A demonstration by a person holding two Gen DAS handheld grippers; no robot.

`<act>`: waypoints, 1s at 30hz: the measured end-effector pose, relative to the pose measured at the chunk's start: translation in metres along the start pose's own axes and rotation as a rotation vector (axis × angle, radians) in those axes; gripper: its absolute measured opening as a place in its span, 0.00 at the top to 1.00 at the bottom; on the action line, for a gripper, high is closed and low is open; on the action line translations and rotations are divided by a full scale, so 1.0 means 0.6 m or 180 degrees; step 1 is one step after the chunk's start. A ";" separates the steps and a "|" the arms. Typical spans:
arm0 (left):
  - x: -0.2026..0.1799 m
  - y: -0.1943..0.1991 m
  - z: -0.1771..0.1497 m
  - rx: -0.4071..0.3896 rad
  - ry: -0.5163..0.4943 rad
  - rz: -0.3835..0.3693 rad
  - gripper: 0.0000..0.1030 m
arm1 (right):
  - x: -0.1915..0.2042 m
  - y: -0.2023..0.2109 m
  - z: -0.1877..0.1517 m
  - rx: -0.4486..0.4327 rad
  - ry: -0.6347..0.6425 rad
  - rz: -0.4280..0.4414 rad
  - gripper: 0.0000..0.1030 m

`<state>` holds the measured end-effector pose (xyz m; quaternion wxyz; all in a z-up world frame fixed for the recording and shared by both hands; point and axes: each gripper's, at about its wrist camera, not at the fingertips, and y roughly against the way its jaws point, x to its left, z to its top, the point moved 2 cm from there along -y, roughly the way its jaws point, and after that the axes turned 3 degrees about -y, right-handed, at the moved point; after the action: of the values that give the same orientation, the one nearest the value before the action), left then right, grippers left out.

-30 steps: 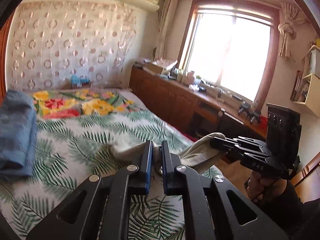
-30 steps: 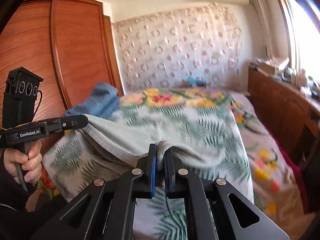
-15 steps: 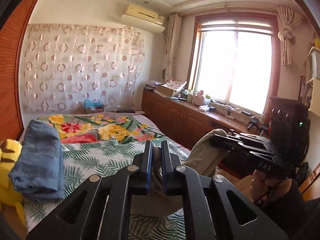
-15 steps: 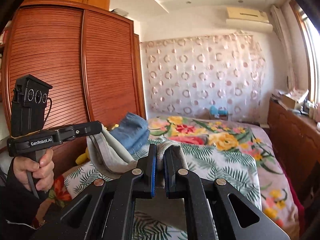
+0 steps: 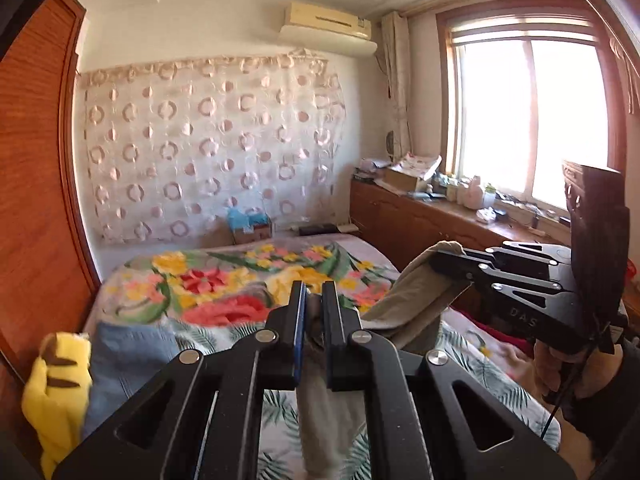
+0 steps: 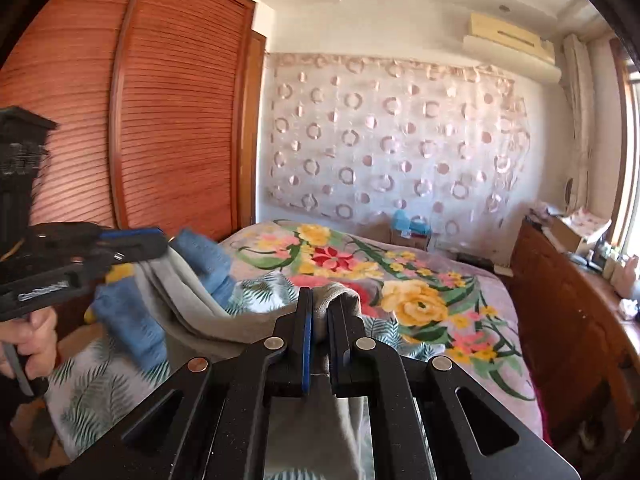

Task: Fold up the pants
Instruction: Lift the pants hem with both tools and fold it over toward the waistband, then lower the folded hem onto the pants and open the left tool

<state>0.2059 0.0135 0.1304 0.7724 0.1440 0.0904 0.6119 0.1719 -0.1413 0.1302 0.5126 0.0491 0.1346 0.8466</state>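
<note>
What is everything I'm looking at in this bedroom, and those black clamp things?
pants: one, grey-beige, lifted over the bed between both grippers
bed: one, flower and palm-leaf cover
folded jeans: one, blue, bed's left side
plush toy: one, yellow, beside the jeans
wardrobe: one, red-brown, left wall
curtain: one, cream with rings, far wall
air conditioner: one, cream, above curtain
window: one, bright, right
left gripper: black, shut on pants
right gripper: black, shut on pants

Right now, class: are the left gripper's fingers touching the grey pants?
Touching. In the left wrist view the left gripper is shut on the grey pants, its fingers pinching the cloth.
</note>
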 end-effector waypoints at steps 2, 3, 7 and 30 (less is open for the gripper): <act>-0.005 0.010 0.009 0.0014 -0.0064 0.0071 0.92 | -0.009 -0.008 0.033 -0.0062 -0.0113 -0.0014 0.94; -0.006 0.015 0.003 0.0043 -0.0063 0.0085 0.92 | -0.007 -0.008 0.040 -0.0078 -0.0180 0.0025 0.94; -0.019 0.036 -0.062 0.0188 -0.0111 0.0021 0.92 | 0.018 0.005 -0.007 -0.0004 -0.0237 0.0151 0.94; -0.074 0.101 -0.407 0.1156 0.0369 -0.0182 0.92 | 0.068 0.060 -0.308 0.0986 -0.0482 0.0527 0.94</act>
<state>0.0628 0.0101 -0.0809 0.7443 0.2430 0.2477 0.5706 0.0812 -0.1536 -0.0396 0.4363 0.2018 0.2198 0.8489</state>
